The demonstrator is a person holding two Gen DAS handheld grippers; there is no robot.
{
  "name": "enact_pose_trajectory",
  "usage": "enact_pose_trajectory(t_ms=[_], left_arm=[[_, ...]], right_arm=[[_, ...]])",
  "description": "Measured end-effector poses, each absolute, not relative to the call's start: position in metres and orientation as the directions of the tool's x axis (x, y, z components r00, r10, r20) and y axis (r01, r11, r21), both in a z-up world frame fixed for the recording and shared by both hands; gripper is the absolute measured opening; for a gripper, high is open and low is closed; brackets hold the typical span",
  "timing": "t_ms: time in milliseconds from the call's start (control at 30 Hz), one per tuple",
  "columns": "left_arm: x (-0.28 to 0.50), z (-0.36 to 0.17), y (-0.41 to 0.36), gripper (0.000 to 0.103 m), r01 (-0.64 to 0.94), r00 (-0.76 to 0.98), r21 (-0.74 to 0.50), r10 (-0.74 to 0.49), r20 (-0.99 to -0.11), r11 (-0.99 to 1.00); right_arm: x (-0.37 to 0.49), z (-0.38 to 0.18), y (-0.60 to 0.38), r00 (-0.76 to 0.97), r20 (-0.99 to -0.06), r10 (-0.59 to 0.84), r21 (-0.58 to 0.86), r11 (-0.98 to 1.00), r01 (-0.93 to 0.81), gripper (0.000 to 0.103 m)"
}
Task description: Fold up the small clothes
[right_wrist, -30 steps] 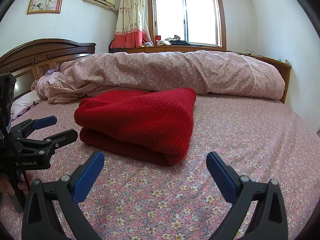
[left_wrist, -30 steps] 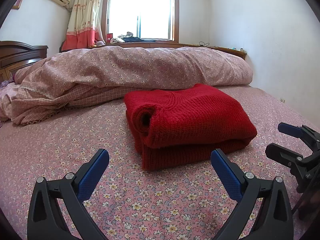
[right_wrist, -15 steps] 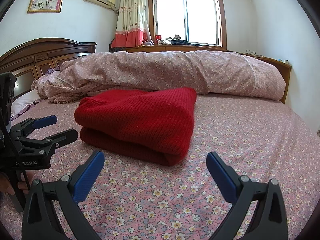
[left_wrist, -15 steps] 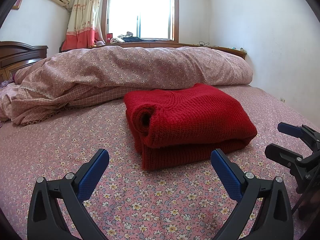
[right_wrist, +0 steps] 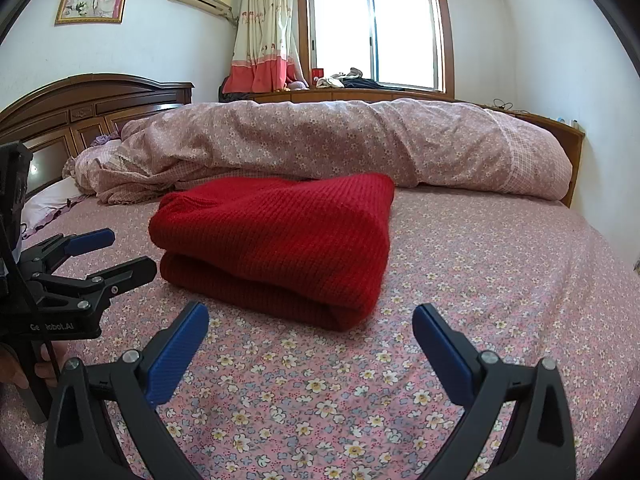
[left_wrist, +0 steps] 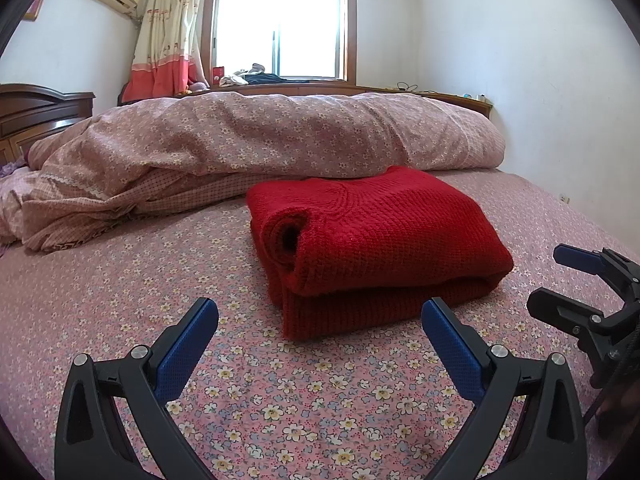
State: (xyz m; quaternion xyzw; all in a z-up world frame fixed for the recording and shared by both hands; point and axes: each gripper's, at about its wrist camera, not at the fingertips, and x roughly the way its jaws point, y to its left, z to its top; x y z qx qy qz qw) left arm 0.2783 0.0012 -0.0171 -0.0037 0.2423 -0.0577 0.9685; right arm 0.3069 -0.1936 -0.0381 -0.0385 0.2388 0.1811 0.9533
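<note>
The red sweater (left_wrist: 376,248) lies folded mid-bed, against the rolled quilt (left_wrist: 280,136). Left gripper (left_wrist: 320,328) and right gripper (right_wrist: 310,332) gape empty, clear of it. Folding looks finished; next likely needs only 1 tidy-up.

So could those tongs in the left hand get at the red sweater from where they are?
Probably yes. The left tongs are open and aimed at the folded red sweater, with only bare flowered bedsheet between them. The right tongs sit off to the side, not blocking.
</note>
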Motion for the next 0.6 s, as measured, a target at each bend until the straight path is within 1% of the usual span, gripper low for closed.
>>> enact_pose_trajectory(t_ms=[600], left_arm=[[0.2792, -0.0167, 0.0012, 0.099, 0.114, 0.876, -0.033, -0.116, -0.469, 0.993]], right_arm=[[0.3079, -0.0409, -0.1932, 0.817, -0.473, 0.328, 0.011, 0.93, -0.367, 0.103]])
